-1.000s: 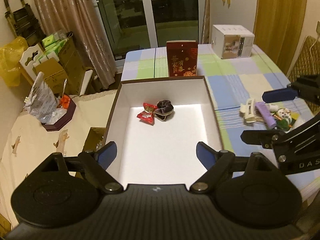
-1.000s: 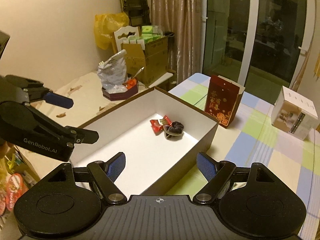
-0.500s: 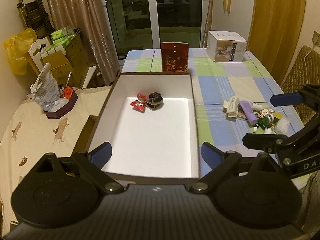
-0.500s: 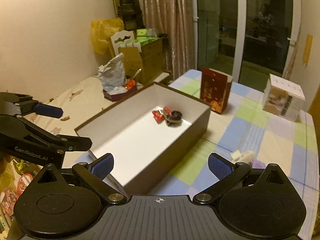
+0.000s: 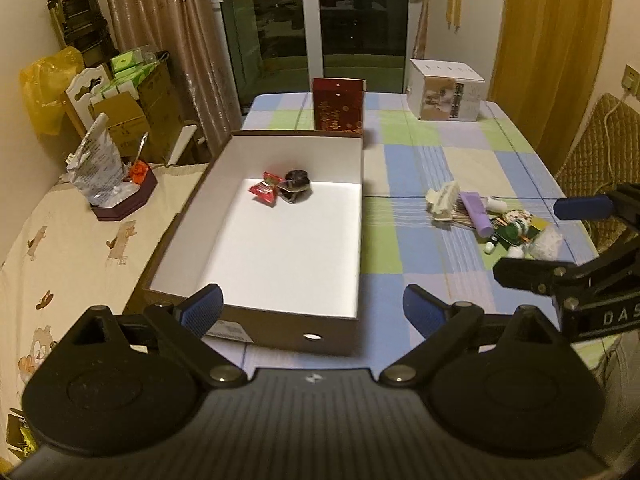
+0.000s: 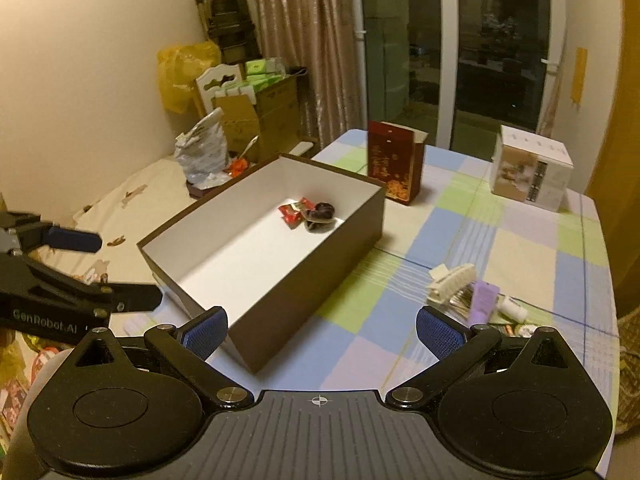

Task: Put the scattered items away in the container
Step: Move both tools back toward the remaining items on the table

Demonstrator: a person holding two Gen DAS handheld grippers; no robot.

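Both tongs, left gripper [image 5: 312, 306] and right gripper [image 6: 322, 328], spread wide, nothing held; box [image 5: 280, 316] holds red candy [image 5: 264, 192], clutter pile [image 5: 492, 220] sits right.

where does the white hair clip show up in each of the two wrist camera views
Left wrist view: the white hair clip lies right of centre on the checked cloth, at the left end of the scattered pile.
Right wrist view: the clip lies lower right, just above the right tongs' right finger.
Shared landmark: the purple tube lies beside it in both.
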